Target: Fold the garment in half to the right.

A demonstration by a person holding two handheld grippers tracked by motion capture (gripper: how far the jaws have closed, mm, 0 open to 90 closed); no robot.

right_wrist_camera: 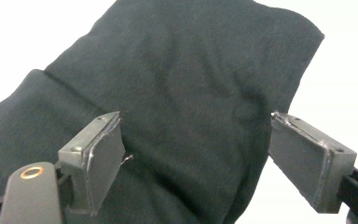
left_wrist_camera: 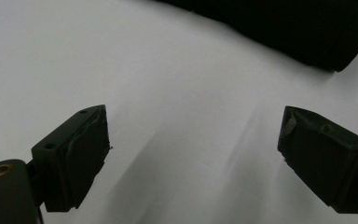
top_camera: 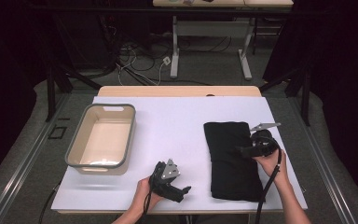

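Observation:
A folded black cloth lies on the right half of the white table. My right gripper hovers over its right side, pointing left, jaws open with nothing gripped; in the right gripper view the cloth spreads beyond the open gripper. My left gripper is held near the table's front edge, left of the cloth, pointing right. In the left gripper view its jaws stand wide apart around bare table, gripper empty, with the cloth's rolled edge farther off.
A beige bin with a grey rim stands empty on the left of the table. Beyond the table are a desk frame and cables on the floor.

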